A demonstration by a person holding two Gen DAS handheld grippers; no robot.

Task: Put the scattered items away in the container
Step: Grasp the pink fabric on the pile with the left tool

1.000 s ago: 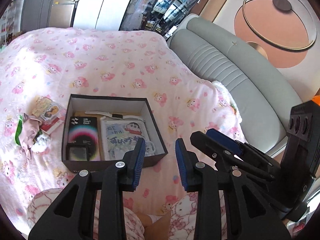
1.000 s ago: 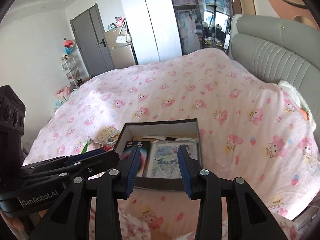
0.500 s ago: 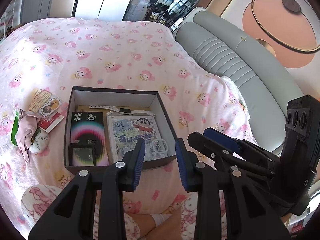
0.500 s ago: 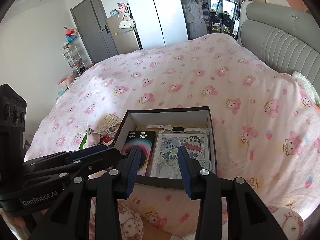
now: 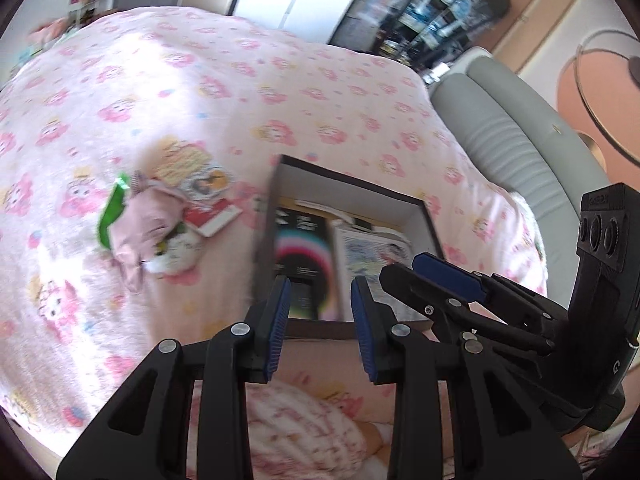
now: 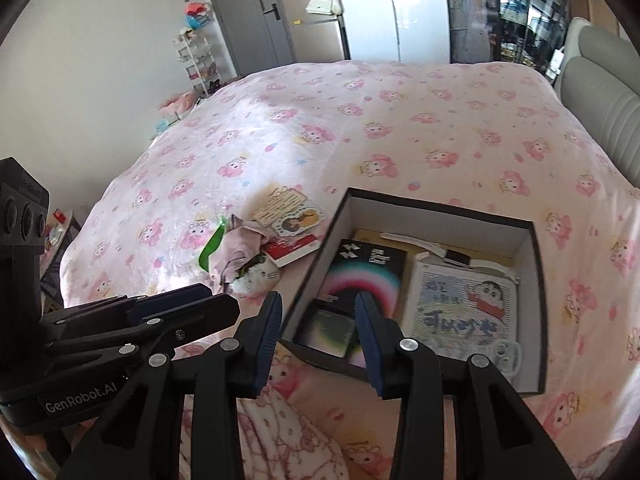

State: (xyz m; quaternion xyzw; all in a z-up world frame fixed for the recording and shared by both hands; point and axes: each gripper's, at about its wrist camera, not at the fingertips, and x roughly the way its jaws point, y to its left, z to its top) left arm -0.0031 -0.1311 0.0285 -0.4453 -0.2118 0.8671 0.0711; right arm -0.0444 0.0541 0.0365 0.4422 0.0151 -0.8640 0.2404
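Note:
A dark open box [image 6: 536, 300] [image 5: 426, 216] sits on the pink bed. It holds a black rainbow packet [image 6: 360, 276], a cartoon booklet [image 6: 460, 308] and a white watch [image 6: 444, 252]. Left of the box lies a heap: a pink cloth [image 6: 236, 248] [image 5: 140, 220], a green strip [image 6: 212, 244], a small white plush [image 6: 260, 278], a sticker card [image 6: 288, 208] and a red-white card [image 6: 292, 248]. My left gripper [image 5: 320, 312] is open and empty, above the box's near edge. My right gripper [image 6: 318, 322] is open and empty, over the box's near left corner.
The pink patterned bedspread [image 6: 360, 120] spreads all around. A grey padded headboard [image 5: 520, 148] stands at the right. A wardrobe and grey door [image 6: 256, 12] stand beyond the bed. A shelf rack [image 6: 200, 60] is at the far left.
Both grippers have swung left, so the heap of scattered items has come closer to the middle of both views. The left wrist view is motion-blurred. Both stay open and empty.

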